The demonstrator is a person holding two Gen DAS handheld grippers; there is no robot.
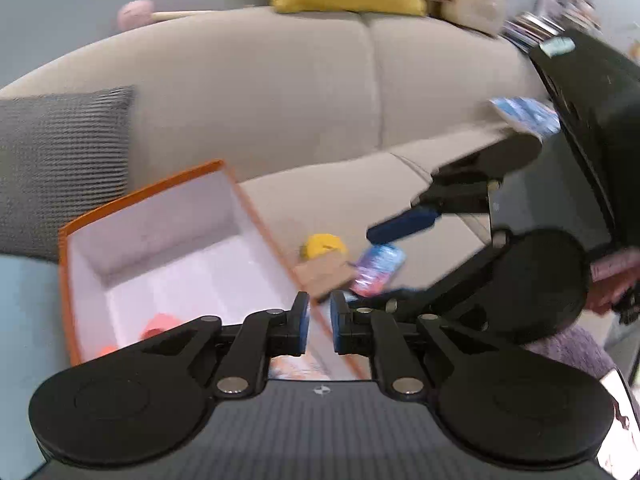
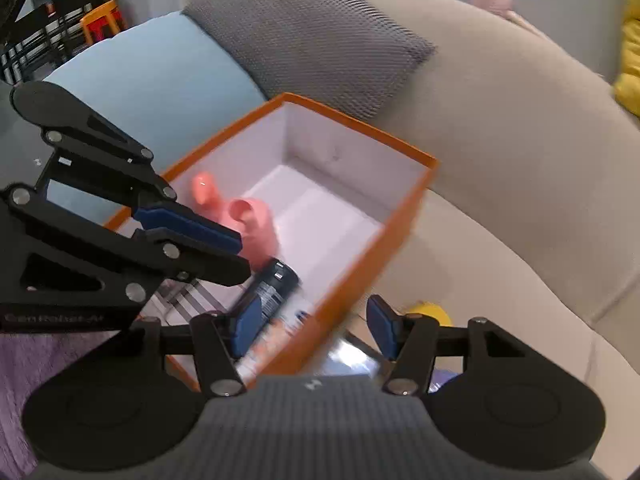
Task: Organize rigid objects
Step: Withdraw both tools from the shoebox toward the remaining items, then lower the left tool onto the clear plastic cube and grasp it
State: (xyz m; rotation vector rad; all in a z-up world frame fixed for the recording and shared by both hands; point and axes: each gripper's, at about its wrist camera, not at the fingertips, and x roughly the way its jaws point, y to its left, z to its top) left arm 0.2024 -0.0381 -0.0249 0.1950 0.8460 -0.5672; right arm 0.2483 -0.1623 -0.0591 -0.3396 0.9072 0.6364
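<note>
An orange-rimmed, white-lined cardboard box [image 2: 400,216] sits on the beige fabric sofa [image 2: 520,160], already holding a coral-pink plastic piece [image 2: 256,228] and a dark cylindrical spray can [image 2: 276,284] with a printed label too blurred to read, its long axis running from the near wall toward the box's middle. Just outside the box's right wall, on the seat, lie a round yellow toy [image 1: 324,245], a tan cardboard piece [image 1: 322,272] and a shiny purple-blue packet [image 1: 378,269], near both grippers. The left gripper [image 1: 319,322] has a narrow gap between its jaws and holds nothing, while the right gripper [image 2: 314,330] stands about half open and empty; I judge it the nearer to the loose items, and the only writing, on the left gripper's frame, seems to read "GenRobot.AI".
</note>
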